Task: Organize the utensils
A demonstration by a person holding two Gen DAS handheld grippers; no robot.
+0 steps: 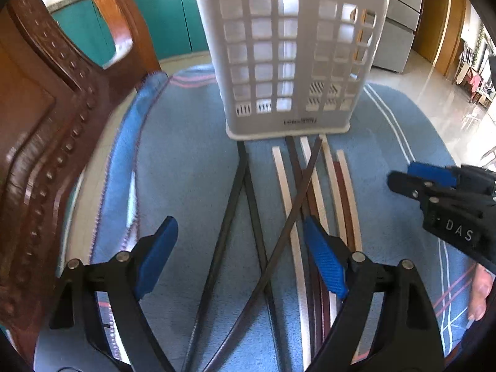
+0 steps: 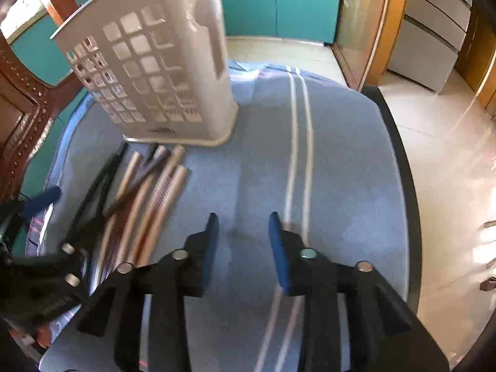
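Observation:
A white perforated utensil basket (image 1: 288, 62) stands upright on a blue cloth (image 1: 186, 170). Just in front of it lie several chopsticks, black (image 1: 245, 192), white (image 1: 286, 192) and brown (image 1: 342, 192), some of them crossed. My left gripper (image 1: 241, 248) hovers open over them, with the black chopsticks lying between its blue pads (image 1: 158, 254) untouched. My right gripper (image 2: 243, 241) is open over bare cloth to the right of the pile, nothing between its fingers; it also shows in the left wrist view (image 1: 400, 176). In the right wrist view the basket (image 2: 155, 71) and the chopsticks (image 2: 148, 201) sit at the left.
A carved wooden chair back (image 1: 40, 124) rises close on the left. Teal cabinets (image 1: 173, 15) stand behind. The cloth (image 2: 341, 170) has white stripes, and the table's dark edge (image 2: 400, 161) curves on the right above tiled floor (image 2: 449, 155). A person's fingers (image 1: 480, 291) show at the right.

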